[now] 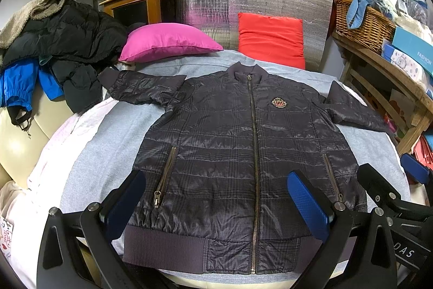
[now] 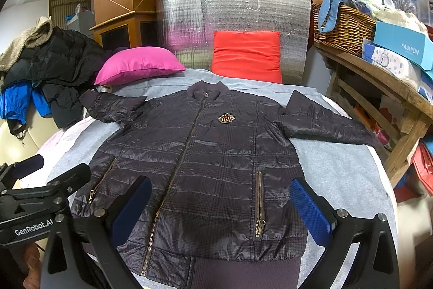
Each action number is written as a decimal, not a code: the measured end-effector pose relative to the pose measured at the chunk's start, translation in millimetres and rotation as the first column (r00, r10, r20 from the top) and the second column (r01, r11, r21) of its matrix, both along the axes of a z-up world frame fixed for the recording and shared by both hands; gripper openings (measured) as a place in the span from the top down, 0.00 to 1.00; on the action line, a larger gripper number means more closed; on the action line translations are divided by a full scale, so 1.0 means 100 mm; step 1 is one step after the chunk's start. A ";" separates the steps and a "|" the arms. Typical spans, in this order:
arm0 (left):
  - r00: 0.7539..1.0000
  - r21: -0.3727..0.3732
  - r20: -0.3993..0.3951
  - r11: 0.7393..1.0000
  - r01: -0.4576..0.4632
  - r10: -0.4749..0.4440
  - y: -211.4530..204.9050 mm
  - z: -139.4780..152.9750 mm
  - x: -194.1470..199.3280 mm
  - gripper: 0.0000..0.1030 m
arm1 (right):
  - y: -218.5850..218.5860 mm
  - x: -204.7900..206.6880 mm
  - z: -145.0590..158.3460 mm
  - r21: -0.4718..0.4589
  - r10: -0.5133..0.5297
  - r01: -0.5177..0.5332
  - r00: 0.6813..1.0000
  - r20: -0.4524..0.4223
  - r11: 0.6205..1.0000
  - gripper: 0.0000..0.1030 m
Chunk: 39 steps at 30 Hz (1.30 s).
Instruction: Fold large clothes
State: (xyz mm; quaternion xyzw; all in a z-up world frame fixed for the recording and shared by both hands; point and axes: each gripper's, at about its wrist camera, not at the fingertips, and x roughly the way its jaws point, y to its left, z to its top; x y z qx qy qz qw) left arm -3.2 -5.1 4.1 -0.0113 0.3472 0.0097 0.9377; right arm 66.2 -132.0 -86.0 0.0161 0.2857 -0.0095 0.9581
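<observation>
Hovering released, left gripper (image 1: 216, 205) and right gripper (image 2: 222, 210), lower frame, over quilted zip jacket (image 1: 238, 142) lying spread flat for folding.

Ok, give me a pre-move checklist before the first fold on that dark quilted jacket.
1. Jacket lies flat, front up, on the grey cover: ok.
2. Main zipper closed from collar to hem: ok.
3. Both sleeves spread out to the sides, not tucked under the body: ok.
4. Left hand-held gripper open and holding nothing: ok.
5. Right hand-held gripper open and holding nothing: ok.
6. Room behind the collar: the pink pillow and red pillow sit close to it; whether they touch the jacket: cannot tell.
</observation>
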 end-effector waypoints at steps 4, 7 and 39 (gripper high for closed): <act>1.000 -0.002 -0.002 1.000 0.000 0.000 0.00 -0.01 0.00 0.00 | 0.00 0.00 0.00 0.000 0.000 0.000 1.000 0.000 1.000 0.00; 1.000 -0.002 -0.003 1.000 0.001 -0.001 0.00 -0.02 0.01 0.00 | 0.00 0.00 -0.01 -0.001 -0.001 0.001 1.000 -0.002 1.000 0.00; 0.986 0.056 -0.164 0.998 -0.026 0.035 0.06 -0.74 0.56 0.00 | -0.85 0.21 -0.65 0.315 0.034 0.013 0.989 -0.141 0.949 0.00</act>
